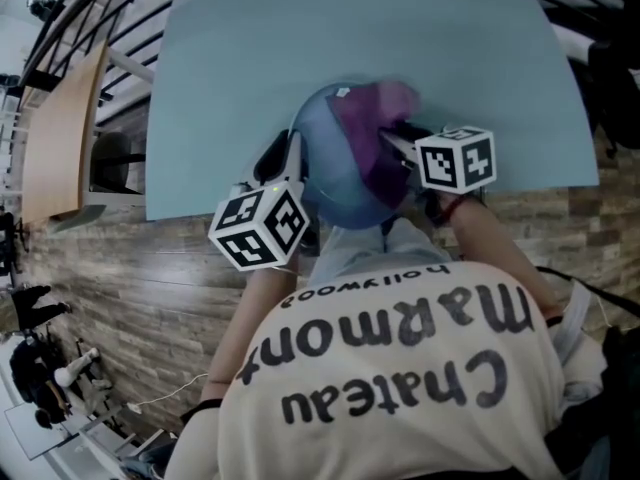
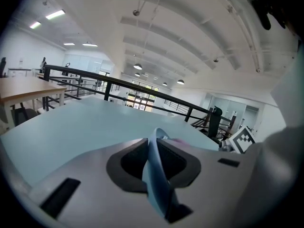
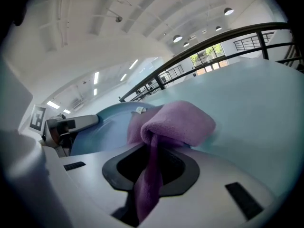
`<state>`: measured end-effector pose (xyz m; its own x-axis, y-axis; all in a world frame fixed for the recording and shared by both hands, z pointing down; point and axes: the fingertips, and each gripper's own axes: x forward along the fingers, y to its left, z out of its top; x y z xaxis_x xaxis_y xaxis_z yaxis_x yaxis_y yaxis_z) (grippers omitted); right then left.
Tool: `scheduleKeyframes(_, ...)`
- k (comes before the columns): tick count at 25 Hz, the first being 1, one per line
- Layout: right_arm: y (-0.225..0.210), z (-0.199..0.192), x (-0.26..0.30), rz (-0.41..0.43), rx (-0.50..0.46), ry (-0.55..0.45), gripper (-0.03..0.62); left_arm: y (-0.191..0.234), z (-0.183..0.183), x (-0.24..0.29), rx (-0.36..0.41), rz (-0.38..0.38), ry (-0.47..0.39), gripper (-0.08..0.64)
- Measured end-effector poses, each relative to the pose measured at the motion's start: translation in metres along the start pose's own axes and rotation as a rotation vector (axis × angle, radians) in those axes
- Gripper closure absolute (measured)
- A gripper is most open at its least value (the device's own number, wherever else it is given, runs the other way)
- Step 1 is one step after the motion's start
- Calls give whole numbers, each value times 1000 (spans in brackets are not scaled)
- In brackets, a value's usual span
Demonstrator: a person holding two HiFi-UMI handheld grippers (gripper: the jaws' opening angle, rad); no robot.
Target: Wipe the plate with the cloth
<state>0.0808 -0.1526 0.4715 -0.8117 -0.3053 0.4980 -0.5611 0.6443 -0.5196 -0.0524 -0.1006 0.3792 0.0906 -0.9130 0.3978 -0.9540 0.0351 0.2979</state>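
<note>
A round blue plate (image 1: 325,163) hangs tilted over the near edge of the pale blue table (image 1: 300,38). My left gripper (image 1: 288,153) is shut on its left rim; the left gripper view shows that rim (image 2: 154,148) edge-on between the jaws. A purple cloth (image 1: 375,128) lies against the plate's right half, with my right gripper (image 1: 392,140) shut on it. In the right gripper view the cloth (image 3: 175,122) bunches above the jaws, a strip runs down between them, and the plate (image 3: 107,122) lies behind it. The plate's lower part is hidden by the person's body.
A wooden desk (image 1: 60,128) and a dark chair (image 1: 110,158) stand left of the table. A black railing (image 2: 118,84) runs behind the table's far side. Wood-plank floor (image 1: 130,278) lies below the table's near edge.
</note>
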Motion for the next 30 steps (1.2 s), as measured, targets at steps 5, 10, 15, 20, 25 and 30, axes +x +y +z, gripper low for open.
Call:
scheduleKeyframes(5, 61, 27, -1, 184, -106, -51, 509, -4, 7, -2, 0, 22, -21, 508)
scheduleKeyframes(10, 117, 30, 4, 331, -214, -54, 509, -7, 7, -5, 15, 26, -25, 506)
scheduleKeyframes(15, 138, 27, 10, 381, -264, -51, 509, -8, 4, -7, 10, 30, -21, 506)
scheduleKeyframes(20, 128, 21, 19, 343, -278, -28, 509, -13, -1, -7, 11, 24, -10, 508)
scheduleKeyframes(25, 121, 16, 27, 333, -256, -19, 509, -10, -4, -6, 3, 23, -1, 508)
scheduleKeyframes(30, 107, 17, 27, 293, -231, -28, 509, -12, -5, -5, -12, 21, 1, 508)
